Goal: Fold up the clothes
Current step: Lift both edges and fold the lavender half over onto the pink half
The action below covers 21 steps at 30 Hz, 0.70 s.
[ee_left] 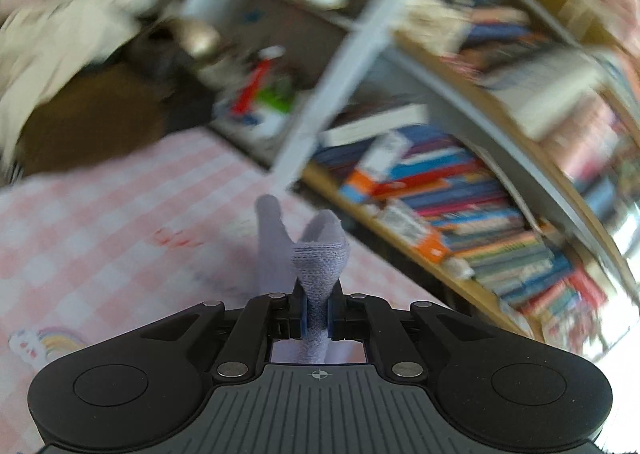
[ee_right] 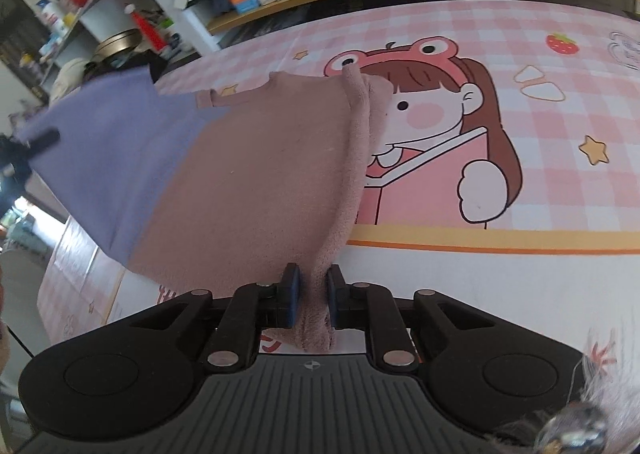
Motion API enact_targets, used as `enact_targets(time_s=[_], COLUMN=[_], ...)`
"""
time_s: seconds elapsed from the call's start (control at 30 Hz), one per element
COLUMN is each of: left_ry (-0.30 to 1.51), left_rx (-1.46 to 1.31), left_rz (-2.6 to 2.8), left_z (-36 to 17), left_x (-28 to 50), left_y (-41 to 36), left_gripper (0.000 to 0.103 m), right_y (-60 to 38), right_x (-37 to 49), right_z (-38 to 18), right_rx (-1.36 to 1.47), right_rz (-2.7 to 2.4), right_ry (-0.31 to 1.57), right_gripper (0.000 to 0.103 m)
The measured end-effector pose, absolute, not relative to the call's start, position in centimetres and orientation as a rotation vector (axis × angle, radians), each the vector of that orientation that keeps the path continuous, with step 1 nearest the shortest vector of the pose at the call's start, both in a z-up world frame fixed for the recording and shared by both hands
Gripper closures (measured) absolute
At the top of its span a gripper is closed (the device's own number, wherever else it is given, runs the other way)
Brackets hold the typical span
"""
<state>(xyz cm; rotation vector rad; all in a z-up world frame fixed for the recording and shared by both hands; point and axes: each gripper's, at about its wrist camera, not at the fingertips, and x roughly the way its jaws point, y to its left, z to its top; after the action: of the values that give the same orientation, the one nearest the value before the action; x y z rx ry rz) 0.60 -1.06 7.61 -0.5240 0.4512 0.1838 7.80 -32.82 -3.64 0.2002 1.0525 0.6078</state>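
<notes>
Left claw (ee_left: 316,308) pinched tight on the purple end of the top (ee_right: 224,174); right claw (ee_right: 312,300) pinched on the pink hem. Top up off the cloth (ee_right: 500,294), spread across mid-left of the right view. Could slip — thin pinch, fast blurry swing. Could sag and fold crooked.

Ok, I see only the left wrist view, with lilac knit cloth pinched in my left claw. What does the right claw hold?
Observer: The right claw is shut on the pink edge of a garment, held up above the table.
Operator: Is that the same cloth as mine, then?
Observer: It looks so. The lilac part of the garment joins the pink part and stretches away toward the far left, where a dark claw tip shows at its corner.
</notes>
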Motion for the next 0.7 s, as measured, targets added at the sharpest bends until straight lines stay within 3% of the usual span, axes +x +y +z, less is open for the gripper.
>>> enact_targets(time_s=[0.17, 0.27, 0.33, 0.47, 0.6, 0.7], left_ry=[0.453, 0.551, 0.667, 0.821, 0.815, 0.796], left_rx=[-0.253, -0.072, 0.039, 0.197, 0.130, 0.064], left_rz=[0.051, -0.039, -0.081, -0.119, -0.170, -0.225], left_z=[10.1, 8.5, 6.0, 2.2, 2.4, 3.2], left_x=[0.7, 1.1, 1.8, 2.5, 1.8, 0.7], left_y=[-9.7, -15.2, -18.0, -22.1, -21.5, -20.8], left_gripper=[0.096, 0.095, 0.087, 0.080, 0.047, 0.046], right_y=[-33.4, -33.8, -34.2, -35.4, -36.9, -38.1], right_x=[8.2, 8.5, 8.6, 8.7, 8.8, 9.1], right_z=[-4.0, -4.2, -4.3, -4.4, -4.0, -3.0], right_rx=[0.206, 0.209, 0.216, 0.242, 0.277, 0.321], right_rz=[0.668, 0.703, 0.726, 0.746, 0.720, 0.695], right_ry=[1.054, 1.054, 1.057, 1.065, 1.060, 1.036], right_gripper=[0.090, 0.089, 0.089, 0.084, 0.074, 0.071])
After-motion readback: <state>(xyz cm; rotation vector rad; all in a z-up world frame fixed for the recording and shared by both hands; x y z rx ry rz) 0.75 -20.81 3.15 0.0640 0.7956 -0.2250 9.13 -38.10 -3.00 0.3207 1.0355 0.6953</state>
